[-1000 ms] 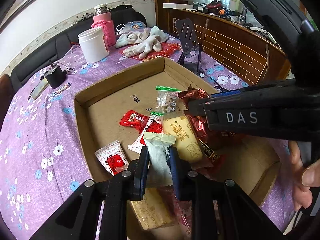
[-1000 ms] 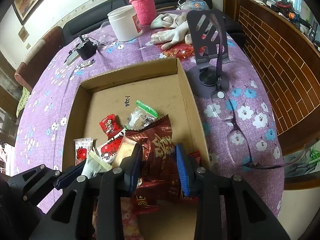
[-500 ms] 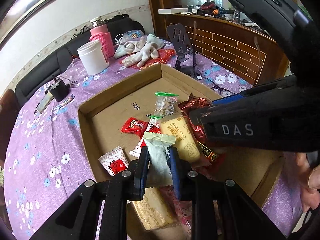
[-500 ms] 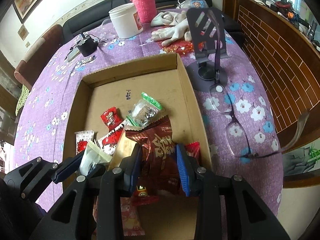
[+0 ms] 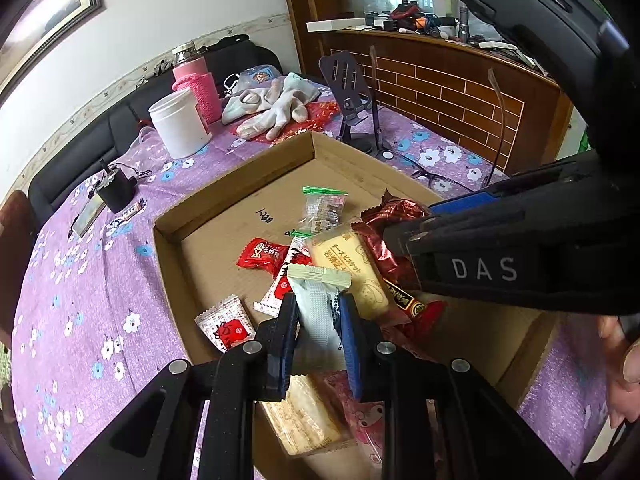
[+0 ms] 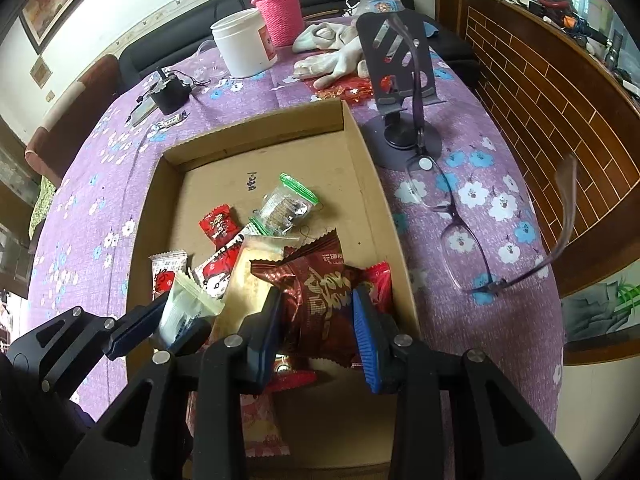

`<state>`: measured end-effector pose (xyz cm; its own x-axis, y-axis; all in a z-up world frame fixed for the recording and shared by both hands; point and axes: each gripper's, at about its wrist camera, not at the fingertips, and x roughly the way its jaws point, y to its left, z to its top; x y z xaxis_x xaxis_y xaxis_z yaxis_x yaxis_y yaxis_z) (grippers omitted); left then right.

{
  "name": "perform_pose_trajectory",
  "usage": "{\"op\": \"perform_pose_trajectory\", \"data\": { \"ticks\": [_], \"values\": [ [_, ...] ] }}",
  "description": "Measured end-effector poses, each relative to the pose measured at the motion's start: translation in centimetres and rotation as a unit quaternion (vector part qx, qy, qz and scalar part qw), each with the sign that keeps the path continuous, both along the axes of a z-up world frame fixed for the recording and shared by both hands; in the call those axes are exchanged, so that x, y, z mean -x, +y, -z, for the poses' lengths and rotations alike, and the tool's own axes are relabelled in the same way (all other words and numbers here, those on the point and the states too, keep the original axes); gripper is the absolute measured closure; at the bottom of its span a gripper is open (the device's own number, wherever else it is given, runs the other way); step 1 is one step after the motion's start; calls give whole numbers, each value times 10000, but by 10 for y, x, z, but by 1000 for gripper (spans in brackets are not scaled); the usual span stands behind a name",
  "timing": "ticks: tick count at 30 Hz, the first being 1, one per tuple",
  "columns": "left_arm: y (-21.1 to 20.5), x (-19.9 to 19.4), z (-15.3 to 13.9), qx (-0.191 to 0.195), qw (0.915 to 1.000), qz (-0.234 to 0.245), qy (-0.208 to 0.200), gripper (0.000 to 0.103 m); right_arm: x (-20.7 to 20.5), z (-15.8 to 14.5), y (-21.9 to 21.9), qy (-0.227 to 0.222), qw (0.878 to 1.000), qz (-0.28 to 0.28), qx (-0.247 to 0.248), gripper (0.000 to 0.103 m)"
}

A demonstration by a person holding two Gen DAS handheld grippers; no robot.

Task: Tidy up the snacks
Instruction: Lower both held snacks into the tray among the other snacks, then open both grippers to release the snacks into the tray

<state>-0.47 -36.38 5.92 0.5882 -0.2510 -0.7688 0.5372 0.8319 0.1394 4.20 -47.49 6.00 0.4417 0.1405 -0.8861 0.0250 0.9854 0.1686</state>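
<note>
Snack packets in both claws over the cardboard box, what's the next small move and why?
Probably lift both claws straight up, clear of the pile. The left claw is shut on the pale green packet and the right claw on the dark red foil packet, while loose snacks still crowd underneath in the cardboard box; raising first should avoid dragging them.

Both grippers angled steeply down, side by side.
Left gripper (image 5: 318, 320) clamped on something; right gripper (image 6: 318, 312) likewise clamped; a bare hand (image 5: 618, 364) at the frame's edge.
</note>
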Motion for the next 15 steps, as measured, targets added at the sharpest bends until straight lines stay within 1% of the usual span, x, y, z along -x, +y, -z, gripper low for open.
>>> {"op": "perform_pose_trajectory", "data": {
  "ticks": [15],
  "values": [
    [3,8,-6,-27,9999,134,-70,81,13,-5,0,20,9999,165,-16,68]
  ]
}}
